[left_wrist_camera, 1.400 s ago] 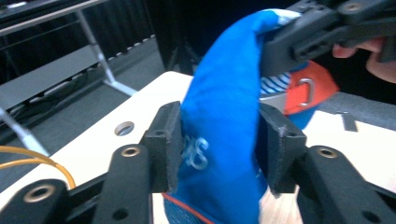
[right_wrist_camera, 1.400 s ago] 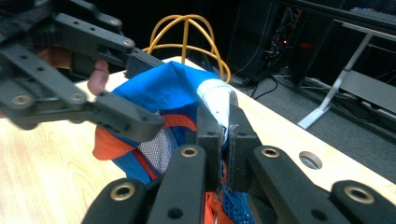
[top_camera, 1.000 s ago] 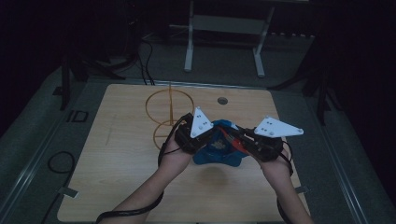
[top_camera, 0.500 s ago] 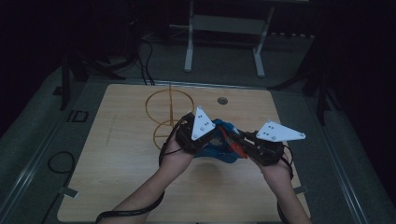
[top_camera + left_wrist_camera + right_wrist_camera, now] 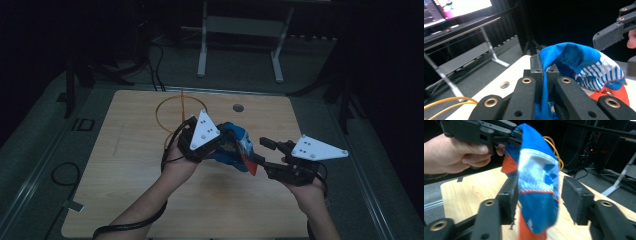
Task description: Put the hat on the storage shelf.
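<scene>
The left gripper (image 5: pixel 544 75) is clamped on a blue, white and orange sock (image 5: pixel 235 147), seemingly lifted above the wooden table (image 5: pixel 125 165) near its middle. The right gripper (image 5: pixel 537 195) stands just right of it, jaws spread wide with the sock hanging between them.

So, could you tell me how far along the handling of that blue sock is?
Done: the blue sock is off the table, clamped in the left gripper. In hand: the right gripper stands open around its hanging end. Left: closing on it; no end goal is evident.
</scene>
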Demonstrator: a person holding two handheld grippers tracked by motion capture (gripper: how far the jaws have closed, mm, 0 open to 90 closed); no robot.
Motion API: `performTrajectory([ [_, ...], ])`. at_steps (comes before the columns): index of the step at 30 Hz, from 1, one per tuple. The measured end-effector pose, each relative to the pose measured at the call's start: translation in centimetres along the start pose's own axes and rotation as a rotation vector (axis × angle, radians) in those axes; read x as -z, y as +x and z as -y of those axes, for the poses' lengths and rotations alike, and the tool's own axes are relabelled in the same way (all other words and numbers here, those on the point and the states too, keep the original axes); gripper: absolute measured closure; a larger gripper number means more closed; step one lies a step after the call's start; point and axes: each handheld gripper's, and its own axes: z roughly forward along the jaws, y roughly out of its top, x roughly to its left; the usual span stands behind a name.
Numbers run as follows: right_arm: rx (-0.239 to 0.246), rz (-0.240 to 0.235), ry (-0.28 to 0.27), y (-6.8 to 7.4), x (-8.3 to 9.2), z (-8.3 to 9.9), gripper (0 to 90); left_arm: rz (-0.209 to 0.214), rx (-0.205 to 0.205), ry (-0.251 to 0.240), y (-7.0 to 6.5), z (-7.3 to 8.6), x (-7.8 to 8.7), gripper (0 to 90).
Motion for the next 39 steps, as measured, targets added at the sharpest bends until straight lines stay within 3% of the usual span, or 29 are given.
performTrajectory([
  [4,0.002,0.001,-0.004,-0.1,0.8,0.3,39.7,0.015,-0.021,-0.019,0.3,0.2,0.5,89.5],
  [5,0.004,0.002,-0.008,-0.1,1.0,0.4,39.8,0.044,-0.056,-0.036,0.4,0.4,1.0,89.5],
  [11,0.011,-0.012,0.025,-0.5,1.1,1.7,46.0,0.179,-0.131,-0.097,0.5,1.0,1.9,89.4],
  [16,0.047,-0.04,0.051,-0.2,0.9,2.2,52.6,0.276,-0.143,-0.121,0.6,1.4,2.3,89.4],
  [18,0.044,-0.064,0.052,-0.1,0.9,2.4,55.5,0.331,-0.147,-0.149,0.7,1.7,2.6,89.4],
  [20,0.053,-0.08,0.049,0.2,1.0,2.5,56.4,0.359,-0.167,-0.179,0.7,2.0,2.9,89.3],
  [25,0.051,-0.153,0.034,1.1,1.4,2.6,58.2,0.457,-0.159,-0.257,0.8,2.2,3.5,89.3],
  [26,0.051,-0.165,0.03,1.4,1.5,2.5,58.2,0.512,-0.139,-0.281,0.9,2.2,3.7,89.3],
  [28,0.046,-0.189,0.02,1.8,1.6,2.5,58.0,0.532,-0.139,-0.302,1.0,2.2,3.9,89.3],
  [29,0.042,-0.209,0.013,2.1,1.8,2.4,56.8,0.586,-0.123,-0.329,1.3,2.1,4.2,89.3],
  [30,0.045,-0.222,-0.005,2.8,2.0,2.3,52.6,0.594,-0.124,-0.334,1.3,2.1,4.3,89.3],
  [34,0.069,-0.25,-0.022,4.5,2.2,2.1,52.5,0.64,-0.126,-0.337,1.2,1.9,4.6,89.3],
  [39,0.088,-0.265,-0.022,6.0,1.5,1.9,51.1,0.662,-0.124,-0.341,0.6,2.1,4.4,89.2],
])
